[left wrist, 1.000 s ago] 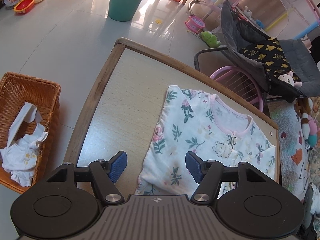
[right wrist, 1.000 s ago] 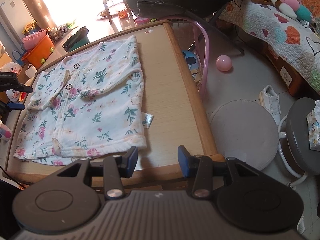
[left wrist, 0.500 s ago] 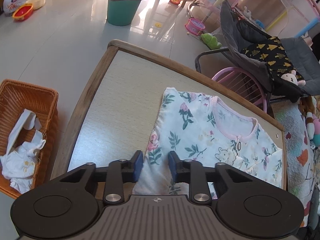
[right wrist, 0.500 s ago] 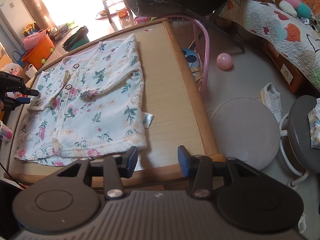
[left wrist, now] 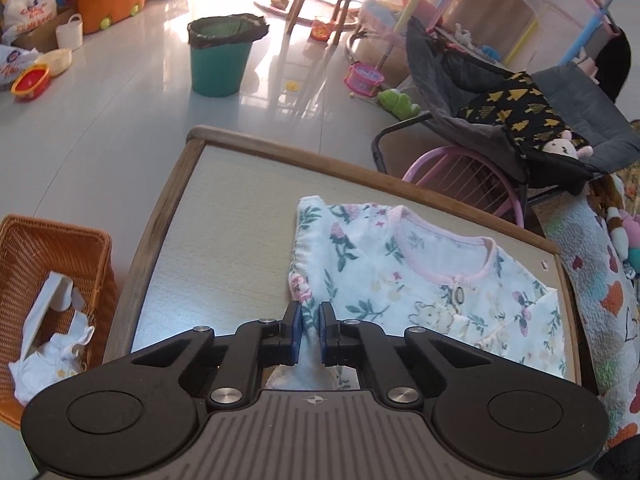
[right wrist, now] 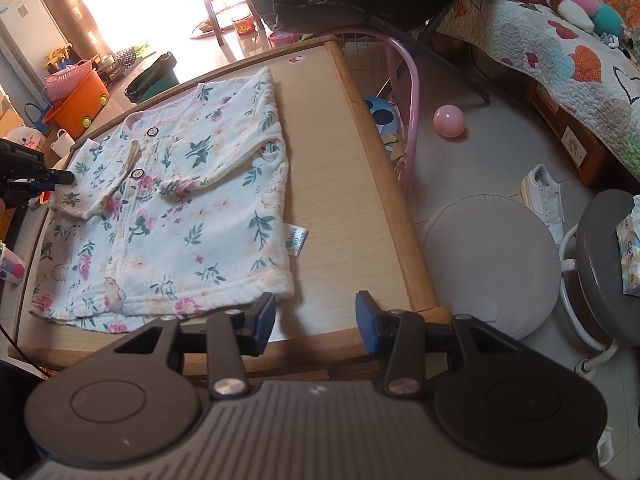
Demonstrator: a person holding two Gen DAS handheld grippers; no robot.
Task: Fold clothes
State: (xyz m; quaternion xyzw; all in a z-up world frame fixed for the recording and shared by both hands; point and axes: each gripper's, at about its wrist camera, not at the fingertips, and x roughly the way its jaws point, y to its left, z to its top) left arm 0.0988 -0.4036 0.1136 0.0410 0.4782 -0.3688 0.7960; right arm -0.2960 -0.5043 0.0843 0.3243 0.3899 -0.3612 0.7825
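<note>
A white floral baby shirt [left wrist: 400,280] with a pink neckline lies flat on the wooden table [left wrist: 224,220]. My left gripper [left wrist: 310,320] is shut on the shirt's near sleeve edge, and the cloth bunches up between its blue pads. The right wrist view shows the same shirt [right wrist: 180,208], one sleeve folded across its front, with my left gripper [right wrist: 60,178] pinching the sleeve at the far left. My right gripper [right wrist: 316,316] hangs open over the table's near edge, just right of the hem, with nothing between its fingers.
A wicker basket [left wrist: 48,256] holding white cloth stands on the floor left of the table. A green bin [left wrist: 220,60] sits beyond it. A pink chair frame [left wrist: 472,176] and a dark bouncer crowd the far side. A grey round stool [right wrist: 488,264] and a pink ball [right wrist: 449,121] lie to the right.
My left gripper's jaws went from wide apart to shut on the shirt's sleeve edge, and it rose a little with the cloth. The right gripper has not moved.
</note>
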